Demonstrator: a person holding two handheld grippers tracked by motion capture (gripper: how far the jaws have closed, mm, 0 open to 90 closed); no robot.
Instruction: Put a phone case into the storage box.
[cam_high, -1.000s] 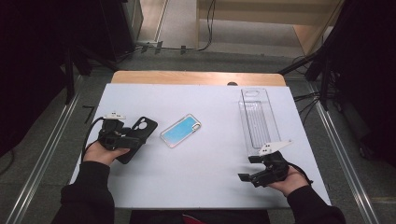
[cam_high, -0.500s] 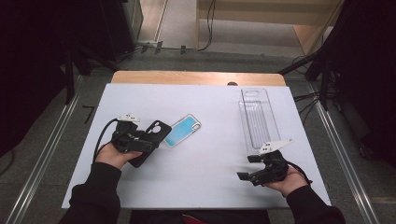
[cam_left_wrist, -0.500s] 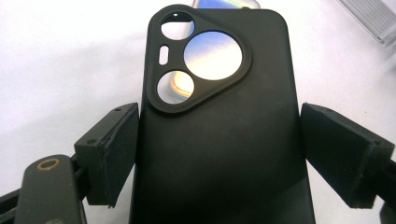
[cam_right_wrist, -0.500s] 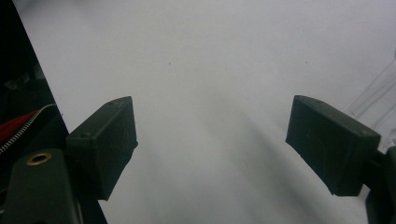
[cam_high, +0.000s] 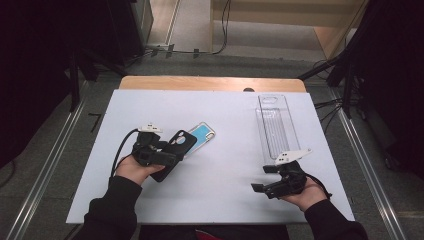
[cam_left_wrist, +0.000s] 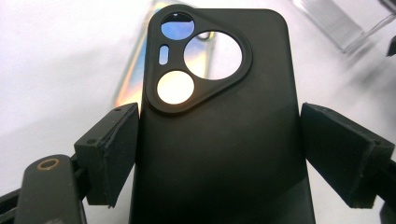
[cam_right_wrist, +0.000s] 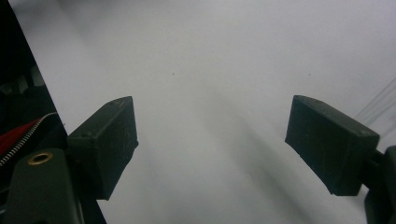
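A black phone case (cam_high: 182, 142) with a triangular camera cutout is held at a slant just above the white table (cam_high: 225, 200). My left gripper (cam_high: 170, 156) is shut on it, a pad pressing each long side (cam_left_wrist: 224, 186). The case's camera end overlaps the near end of a blue phone (cam_high: 201, 135) lying face up; part of it shines through the cutout (cam_left_wrist: 177, 28). My right gripper (cam_high: 261, 179) rests low at the front right, open, with only bare table (cam_right_wrist: 210, 56) between its pads.
A clear plastic tray (cam_high: 276, 127) lies lengthwise at the right, just beyond the right gripper; its corner shows in the left gripper view (cam_left_wrist: 341, 21). A wooden strip (cam_high: 210, 83) borders the table's far edge. Metal rails run along both sides.
My left hand has carried the black case to the right, from the table's left side to over the near end of the blue phone. The right hand has stayed put.
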